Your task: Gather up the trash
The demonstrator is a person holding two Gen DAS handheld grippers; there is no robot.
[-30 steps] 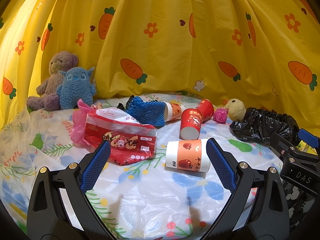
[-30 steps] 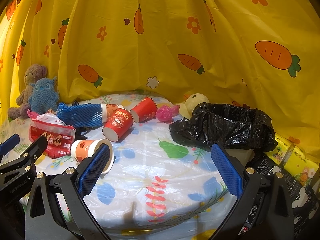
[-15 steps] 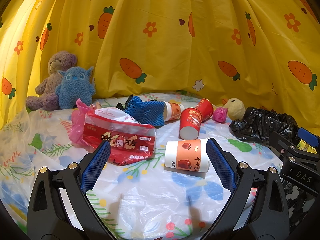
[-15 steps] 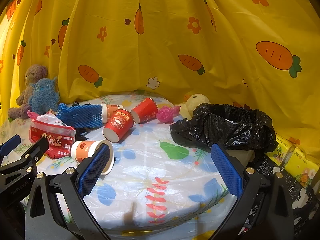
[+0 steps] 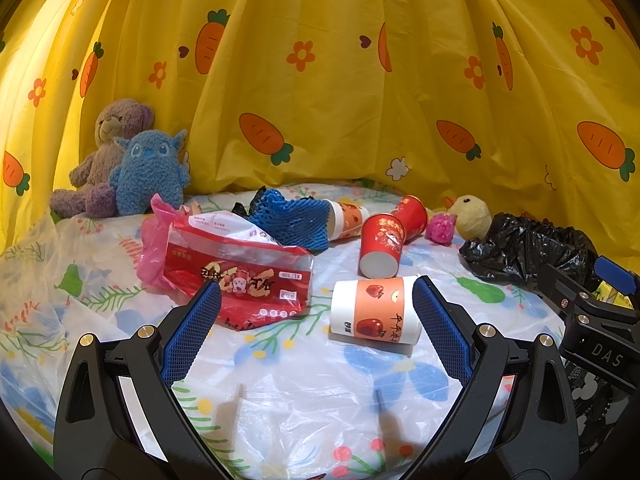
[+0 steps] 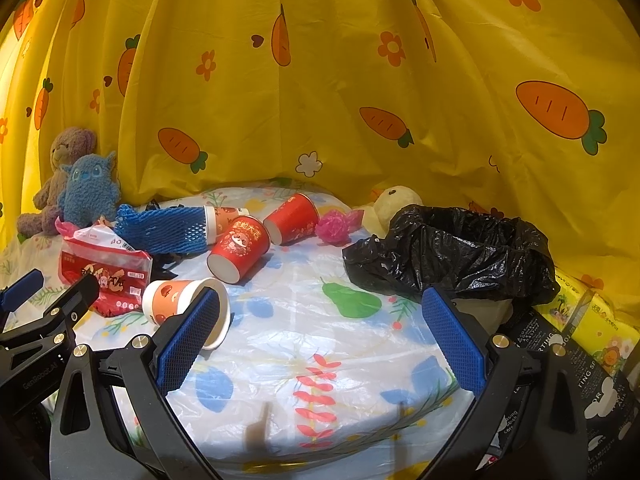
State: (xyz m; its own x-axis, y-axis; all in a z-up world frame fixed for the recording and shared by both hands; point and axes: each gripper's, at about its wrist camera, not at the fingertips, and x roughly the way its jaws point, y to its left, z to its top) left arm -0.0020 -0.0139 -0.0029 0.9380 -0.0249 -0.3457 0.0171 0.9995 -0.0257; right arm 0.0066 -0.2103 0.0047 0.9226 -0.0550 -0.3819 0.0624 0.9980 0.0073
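Jaws, left gripper [image 5: 316, 312]: spread wide, pinching nothing, hovering above the table with blue pads facing each other.
Jaws, right gripper [image 6: 320, 328]: spread wide too, holding nothing, low over the table's near edge.
White cup [image 5: 374, 316]: on its side between the left gripper's fingertips in that view, close to the right pad, not touching either as far as can be seen; in the right wrist view [image 6: 184, 304] its open mouth sits partly behind the right gripper's left pad.
Red cup [image 5: 380, 244]: on its side just behind the white cup, base toward the camera.
Second red cup [image 5: 412, 214]: behind the first, tipped over, touching or nearly touching it.
Third cup [image 5: 346, 218]: white and orange, on its side, half tucked into the blue foam net [image 5: 292, 222].
Red packet [image 5: 240, 272]: flat and crumpled, left of the white cup, lying on a pink plastic bag [image 5: 154, 240].
Pink wad [image 5: 440, 228]: near the yellow duck toy [image 5: 472, 218].
Black trash bag [image 6: 460, 252]: mouth open, at the table's right edge, just beyond the right gripper's right pad.
Table cover [image 6: 320, 344]: clear plastic over a fruit and flower print.
Back left corner: brown teddy bear [image 5: 108, 152] and blue plush monster [image 5: 150, 172], side by side against the yellow carrot curtain [image 5: 340, 80].
Right of bag: yellow packs [image 6: 592, 316], partly visible.
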